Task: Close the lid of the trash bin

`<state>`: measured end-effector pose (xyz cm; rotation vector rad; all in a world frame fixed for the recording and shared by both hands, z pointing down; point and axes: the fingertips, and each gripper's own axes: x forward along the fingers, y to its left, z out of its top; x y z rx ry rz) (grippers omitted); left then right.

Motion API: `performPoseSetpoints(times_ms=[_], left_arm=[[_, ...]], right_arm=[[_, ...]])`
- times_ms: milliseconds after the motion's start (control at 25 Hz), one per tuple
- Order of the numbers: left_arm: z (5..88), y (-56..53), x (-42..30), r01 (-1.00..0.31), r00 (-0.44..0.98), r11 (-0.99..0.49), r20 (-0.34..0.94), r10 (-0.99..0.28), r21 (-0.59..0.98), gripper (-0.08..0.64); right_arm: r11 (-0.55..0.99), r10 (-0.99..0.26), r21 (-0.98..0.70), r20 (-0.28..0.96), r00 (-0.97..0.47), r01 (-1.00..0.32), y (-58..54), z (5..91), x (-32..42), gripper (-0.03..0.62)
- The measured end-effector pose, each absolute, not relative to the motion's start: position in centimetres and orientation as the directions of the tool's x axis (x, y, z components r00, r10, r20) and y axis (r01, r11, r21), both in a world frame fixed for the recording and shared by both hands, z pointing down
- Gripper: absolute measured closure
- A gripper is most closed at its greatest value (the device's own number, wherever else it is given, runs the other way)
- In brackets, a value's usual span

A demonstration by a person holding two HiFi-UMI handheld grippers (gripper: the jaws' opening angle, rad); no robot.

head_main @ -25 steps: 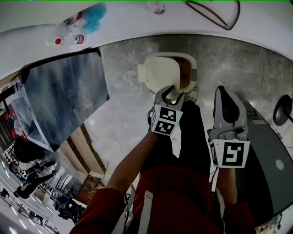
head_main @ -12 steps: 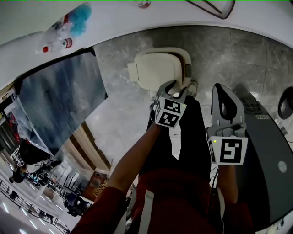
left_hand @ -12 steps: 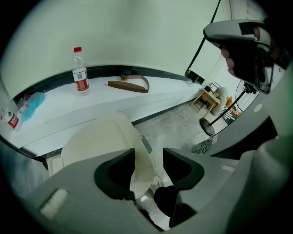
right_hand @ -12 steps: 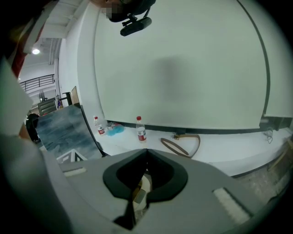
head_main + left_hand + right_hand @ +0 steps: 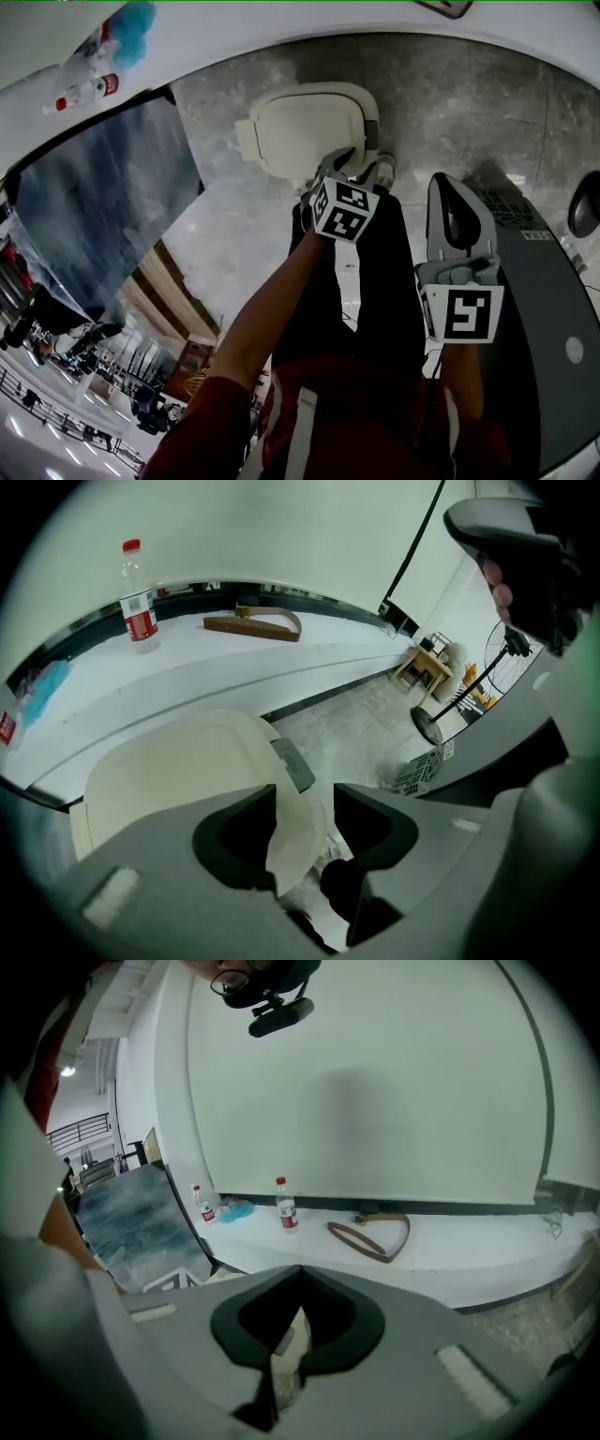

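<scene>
Apparently the lid (image 5: 305, 127) lies almost flat over the trash bin (image 5: 374, 141), which stands on the floor (image 5: 459, 94). The left tool (image 5: 345, 169) is at the bin's near edge, narrowed onto the lid's front lip. The right tool (image 5: 300, 1274) hangs beside the bin's right, pinched together on nothing. To finish well, I would press the lip straight down until the lid seats all round. Only then should the left tool spread and draw back from the bin without dragging it.
</scene>
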<state>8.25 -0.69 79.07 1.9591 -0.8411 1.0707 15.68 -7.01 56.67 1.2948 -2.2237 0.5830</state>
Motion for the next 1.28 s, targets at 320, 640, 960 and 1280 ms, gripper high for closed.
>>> performPoseSetpoints(times_ms=[320,640,960,1280], left_arm=[[80.7,-0.8,8.4,-0.818,0.419,-0.505,0.887,-0.195,0.275,0.36],[80.9,-0.6,9.0,-0.81,0.418,-0.522,0.886,-0.199,0.265,0.36],[81.6,-0.7,9.1,-0.84,0.396,-0.479,0.892,-0.219,0.255,0.36],[81.7,-0.6,9.2,-0.831,0.387,-0.503,0.896,-0.218,0.236,0.362]], right_arm=[[0.442,-0.669,-0.123,0.614,-0.419,-0.888,-7.1,57.7,16.2,0.592],[0.425,-0.668,-0.139,0.618,-0.414,-0.894,-6.9,57.7,16.3,0.592],[0.472,-0.658,-0.109,0.617,-0.432,-0.875,-6.3,58.2,16.3,0.592],[0.438,-0.666,-0.124,0.62,-0.414,-0.891,-6.5,57.6,15.9,0.592]])
